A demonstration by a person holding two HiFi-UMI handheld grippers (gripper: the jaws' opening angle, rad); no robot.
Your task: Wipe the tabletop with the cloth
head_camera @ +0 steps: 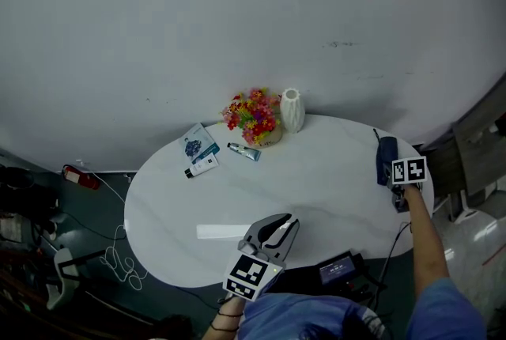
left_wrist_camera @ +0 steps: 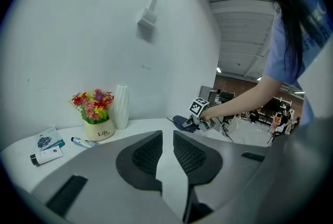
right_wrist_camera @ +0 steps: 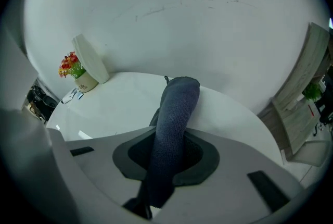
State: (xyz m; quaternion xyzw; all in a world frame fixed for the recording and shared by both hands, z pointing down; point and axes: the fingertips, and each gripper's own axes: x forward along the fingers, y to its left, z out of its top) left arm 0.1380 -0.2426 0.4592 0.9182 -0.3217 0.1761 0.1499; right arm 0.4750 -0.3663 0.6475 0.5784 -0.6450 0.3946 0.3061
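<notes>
A dark blue cloth [head_camera: 386, 153] lies bunched at the right edge of the round white table [head_camera: 316, 180]. My right gripper [head_camera: 393, 175] is shut on it. In the right gripper view the cloth [right_wrist_camera: 179, 103] runs up between the jaws of the right gripper [right_wrist_camera: 171, 147] and droops onto the tabletop [right_wrist_camera: 119, 106] ahead. My left gripper [head_camera: 285, 222] hovers over the table's near edge, left of centre. Its jaws stand a narrow gap apart with nothing in them, and the left gripper view shows bare table in that gap of the left gripper [left_wrist_camera: 167, 135].
At the table's far side stand a pot of bright flowers [head_camera: 253, 117] and a white ribbed vase [head_camera: 292, 109]. A small tube [head_camera: 243, 151], a booklet [head_camera: 198, 142] and a white tube [head_camera: 202, 166] lie to their left. A black device [head_camera: 340, 269] sits below the near edge. Cables [head_camera: 118, 259] lie on the floor.
</notes>
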